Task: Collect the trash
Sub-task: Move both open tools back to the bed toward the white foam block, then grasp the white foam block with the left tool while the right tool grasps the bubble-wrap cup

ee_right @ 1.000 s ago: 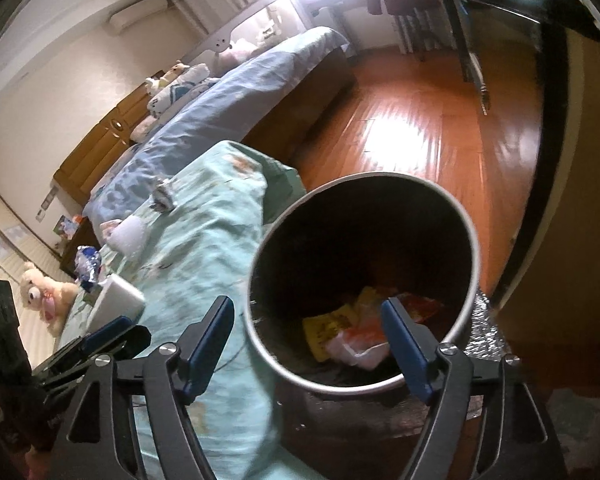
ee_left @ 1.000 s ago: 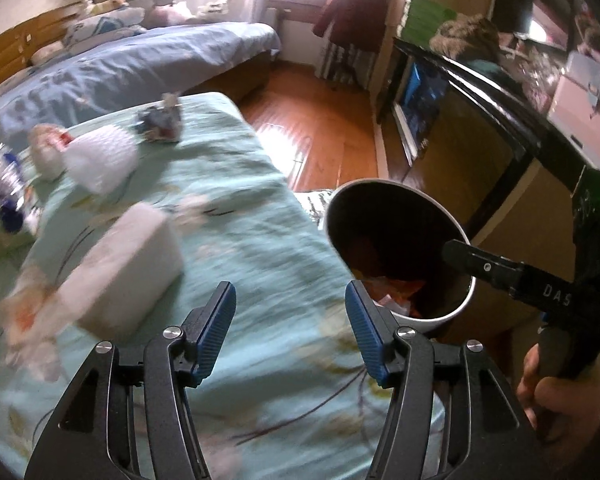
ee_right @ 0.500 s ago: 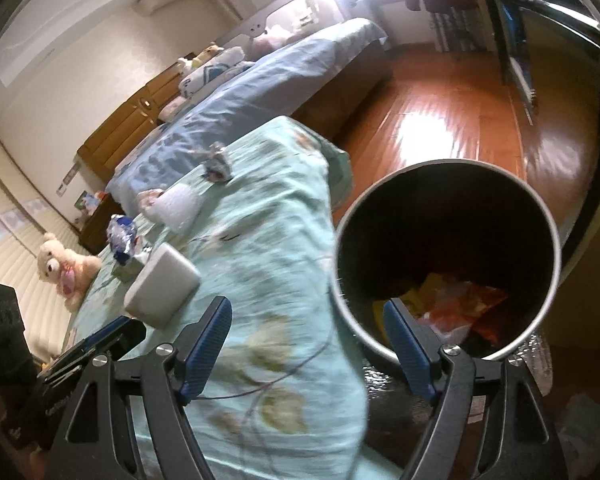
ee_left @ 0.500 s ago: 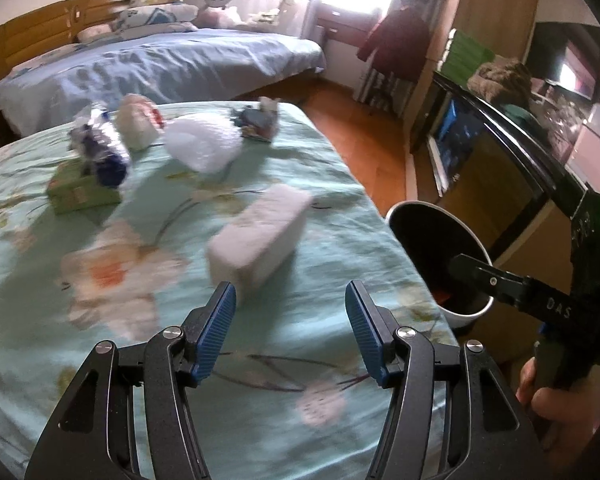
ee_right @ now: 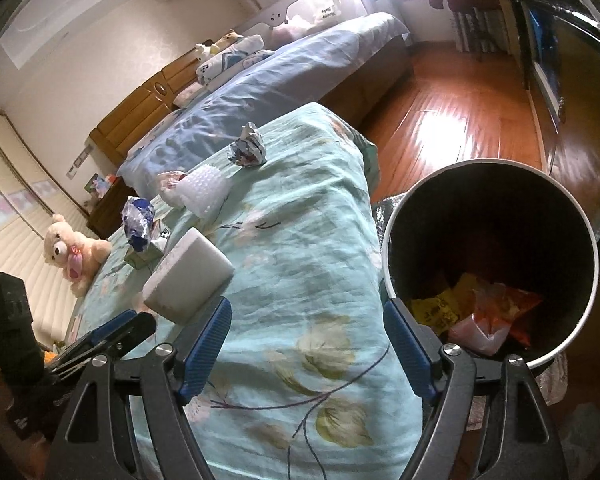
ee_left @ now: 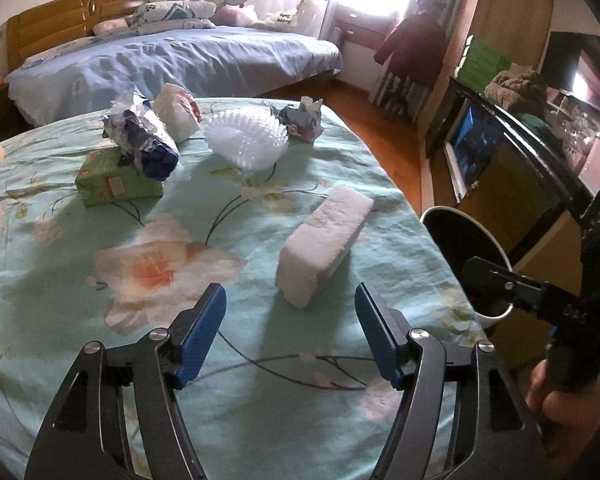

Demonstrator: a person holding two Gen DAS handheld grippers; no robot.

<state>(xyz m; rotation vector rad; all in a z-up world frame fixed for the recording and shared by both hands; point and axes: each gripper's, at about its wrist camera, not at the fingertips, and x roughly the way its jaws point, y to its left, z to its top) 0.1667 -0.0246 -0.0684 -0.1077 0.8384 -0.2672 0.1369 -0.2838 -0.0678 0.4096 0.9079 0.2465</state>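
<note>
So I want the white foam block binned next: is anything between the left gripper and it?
Nothing visible: the open left gripper faces the white foam block across bare floral green cloth.

I see a wrinkled cotton-like bedsheet, a matt, grainy white foam block, a glossy crinkled foil wrapper, a smooth shiny bin, and a polished wood floor.

left wrist: down over bed | right wrist: bin | shared: foam block
</note>
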